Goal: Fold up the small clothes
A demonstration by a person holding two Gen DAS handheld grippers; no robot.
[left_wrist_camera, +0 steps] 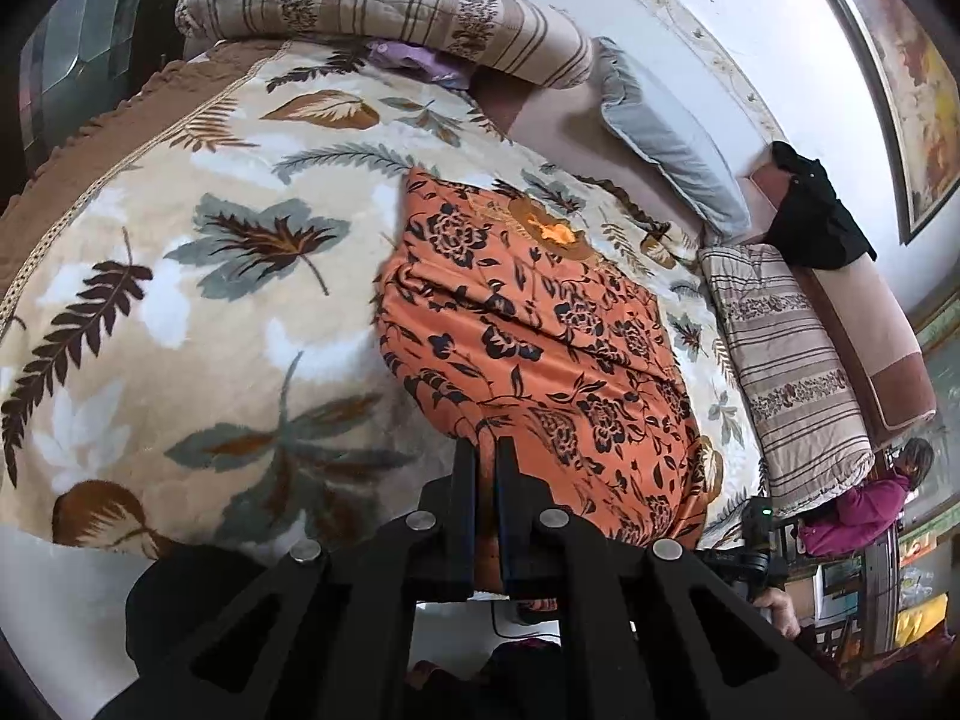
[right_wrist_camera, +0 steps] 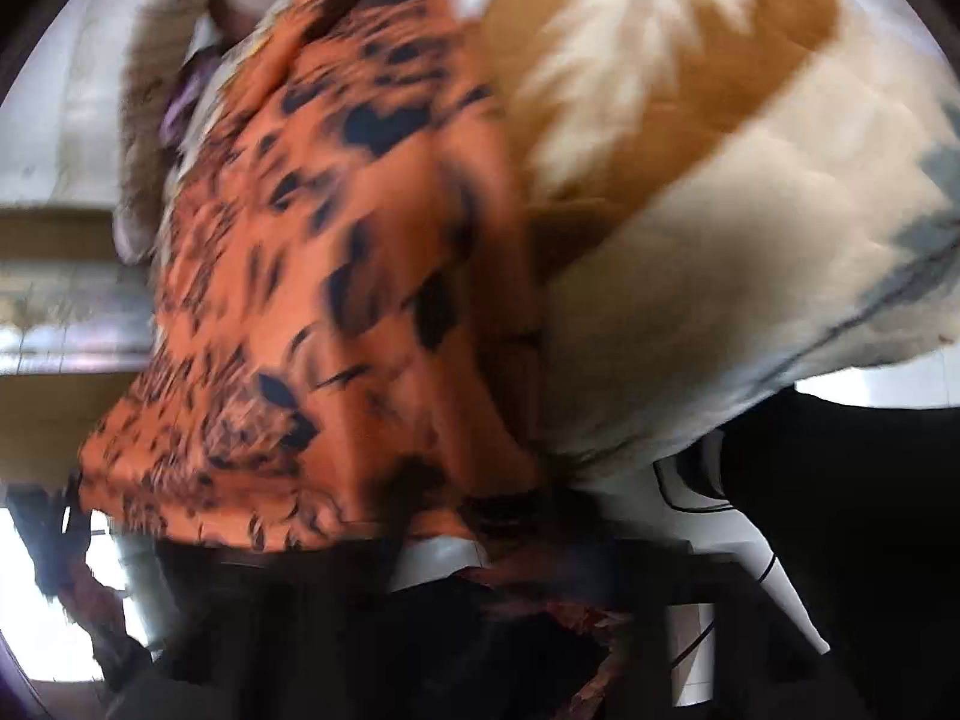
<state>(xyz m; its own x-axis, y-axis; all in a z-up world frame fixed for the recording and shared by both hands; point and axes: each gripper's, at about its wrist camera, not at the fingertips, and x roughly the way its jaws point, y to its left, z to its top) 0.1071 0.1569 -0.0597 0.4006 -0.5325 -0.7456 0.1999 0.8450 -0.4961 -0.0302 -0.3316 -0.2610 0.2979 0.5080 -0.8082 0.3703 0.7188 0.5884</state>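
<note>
An orange garment (left_wrist_camera: 534,324) with a black flower print lies spread on the leaf-patterned blanket (left_wrist_camera: 180,276) of the bed. My left gripper (left_wrist_camera: 487,450) is at its near edge, jaws shut on the orange cloth. The right wrist view is blurred; the orange garment (right_wrist_camera: 312,276) fills its left and middle, hanging over the blanket (right_wrist_camera: 750,240). My right gripper's fingers are hidden under the cloth in a dark blur, so I cannot tell how they stand. The right gripper body (left_wrist_camera: 757,540) shows at the garment's near right corner.
A striped folded quilt (left_wrist_camera: 384,12) lies at the far end of the bed and another (left_wrist_camera: 786,372) on the right. A grey pillow (left_wrist_camera: 666,138) and a black garment (left_wrist_camera: 816,210) are by the headboard. A person in a purple top (left_wrist_camera: 858,510) is at the right.
</note>
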